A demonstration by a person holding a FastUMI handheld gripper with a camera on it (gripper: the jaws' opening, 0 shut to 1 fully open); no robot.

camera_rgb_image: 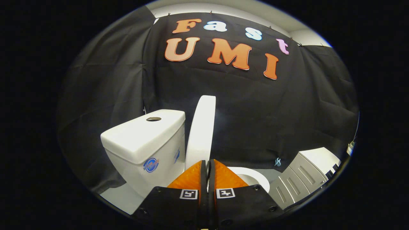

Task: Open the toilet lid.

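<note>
The lid stood raised just ahead of the closed fingers, the tank at ten o'clock of them, the seat at two, a cabinet farther at three.

1. The toilet lid is plain glossy white, with no pattern.
2. The tank is the same white; on its top sits a dull grey-brown metallic button.
3. The tank's side bears a round sticker in blue and white with a touch of red, and a smaller blue mark beside it.
4. The seat is white.
5. The booth wall cloth is plain black, creased.
6. A cabinet is light grey with white panels.
7. The tongs carry two square black-and-white markers.
</note>
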